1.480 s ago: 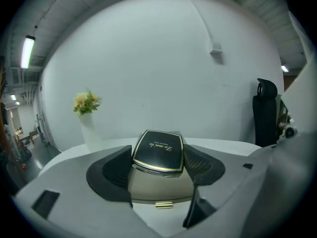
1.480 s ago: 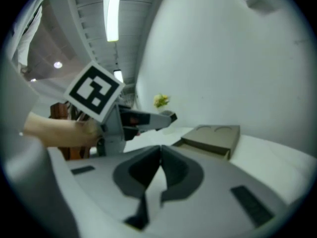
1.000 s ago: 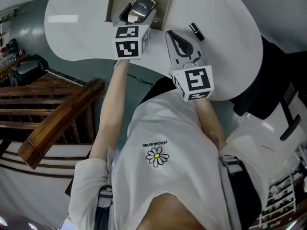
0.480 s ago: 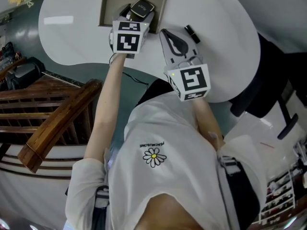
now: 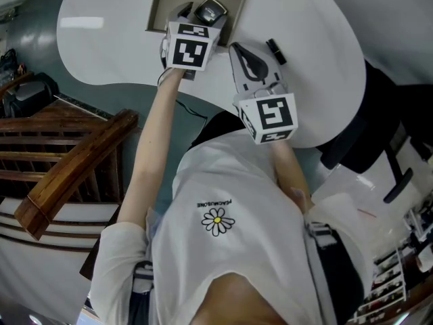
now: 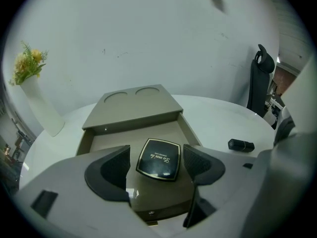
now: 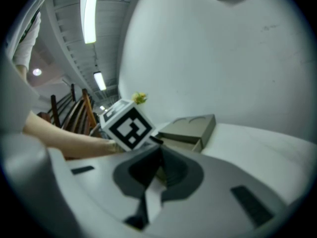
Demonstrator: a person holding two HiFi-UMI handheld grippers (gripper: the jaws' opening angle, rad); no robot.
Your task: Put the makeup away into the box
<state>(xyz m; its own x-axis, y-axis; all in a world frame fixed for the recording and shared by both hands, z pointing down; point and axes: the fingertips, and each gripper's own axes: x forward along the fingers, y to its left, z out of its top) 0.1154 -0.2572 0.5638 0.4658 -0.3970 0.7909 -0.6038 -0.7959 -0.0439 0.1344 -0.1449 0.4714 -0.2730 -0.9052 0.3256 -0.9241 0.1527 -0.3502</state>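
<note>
The L gripper (image 6: 157,166) is open, w/ the black compact (image 6: 158,157) lying between its jaws in the box (image 6: 133,108) drawer. The R gripper (image 7: 158,168) is shut & empty.

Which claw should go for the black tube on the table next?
Right, probably. The right claw is empty and nearest the black tube, though it is shut and must open first. The left claw is open over the box, with the compact between its jaws.
</note>
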